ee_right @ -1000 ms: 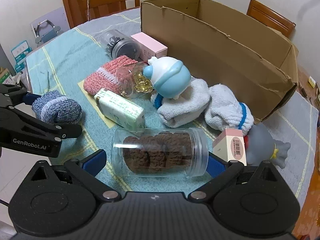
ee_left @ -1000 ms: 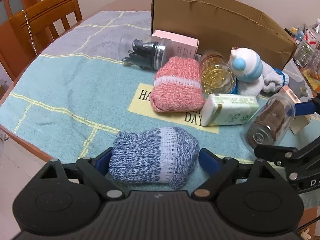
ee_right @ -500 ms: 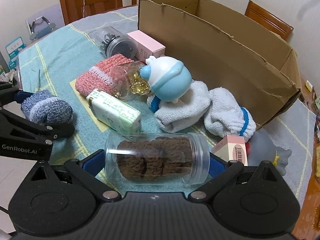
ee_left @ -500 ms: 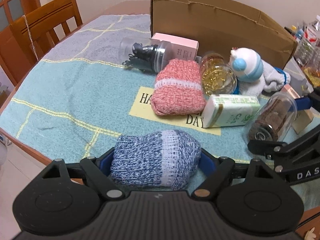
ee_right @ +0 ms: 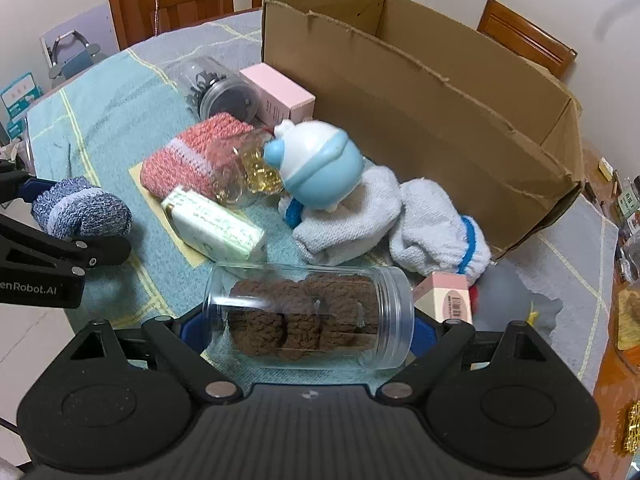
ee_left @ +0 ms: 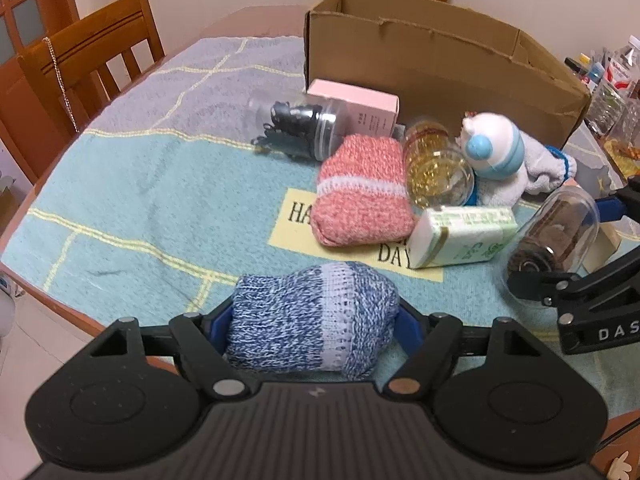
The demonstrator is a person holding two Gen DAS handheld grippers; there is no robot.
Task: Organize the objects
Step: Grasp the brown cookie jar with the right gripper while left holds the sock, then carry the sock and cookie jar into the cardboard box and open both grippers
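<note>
- Table [ee_left: 120, 184] covered with a teal and grey cloth; open cardboard box [ee_left: 440, 52] stood at its far side, wooden chairs behind.
- Left gripper [ee_left: 314, 320] was clenched on the blue knitted sock roll [ee_left: 312, 320] near the table's front edge; both blue pads pressed into the knit. Its jaws had just been closing, with the roll between them.
- Right gripper [ee_right: 308, 328] was grasping the clear jar of brown yarn [ee_right: 308, 316], which lay on its side, pads at base and lid end. Jaws had just been closing, jar between them.
- Between the grippers and the box lay a crowded cluster: pink knitted roll [ee_left: 360, 192], green-and-white carton [ee_left: 464, 236], a jar of gold beads [ee_left: 436, 168] on its side, and a blue-and-white toy figure [ee_right: 316, 168] resting on white socks [ee_right: 400, 220].
- A jar of dark hair ties [ee_left: 300, 128] and a pink box [ee_left: 360, 104] lay just in front of the box wall.
- A small pink barcode box [ee_right: 444, 300] sat just beside the yarn jar's lid end, with a grey toy [ee_right: 516, 304] behind it.
- Compared with a second before: both sets of pads, then standing clear of sock roll and jar, were now against them. Sock roll looked squeezed narrower. The rest of the clutter lay unchanged.
</note>
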